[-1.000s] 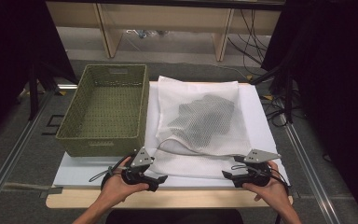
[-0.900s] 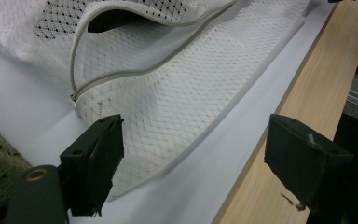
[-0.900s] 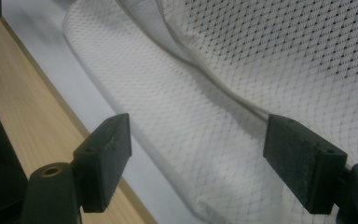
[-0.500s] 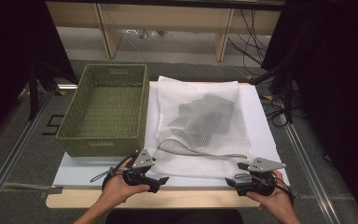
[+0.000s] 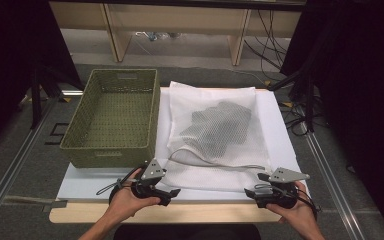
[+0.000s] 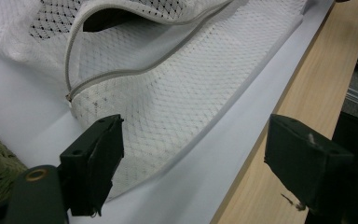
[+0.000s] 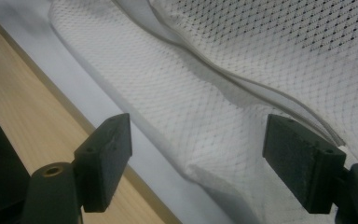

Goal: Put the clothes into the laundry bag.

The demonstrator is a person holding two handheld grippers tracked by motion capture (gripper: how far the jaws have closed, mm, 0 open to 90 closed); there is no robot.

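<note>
Both grippers stand wide apart and hold nothing: the left gripper [image 5: 172,191] at the near left corner of the white mesh laundry bag [image 5: 215,137], the right gripper [image 5: 252,191] at its near right corner. The bag lies flat on the white board [image 5: 87,180] on the desk [image 5: 200,212], its zipper [image 6: 121,74] partly undone, dark fabric [image 5: 217,125] inside. No writing can be read. A green woven basket [image 5: 112,117] sits just left of the bag.

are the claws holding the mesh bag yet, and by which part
No, nothing is held. The left claw and right claw are both open, jaws apart above the near edge of the mesh bag.
</note>
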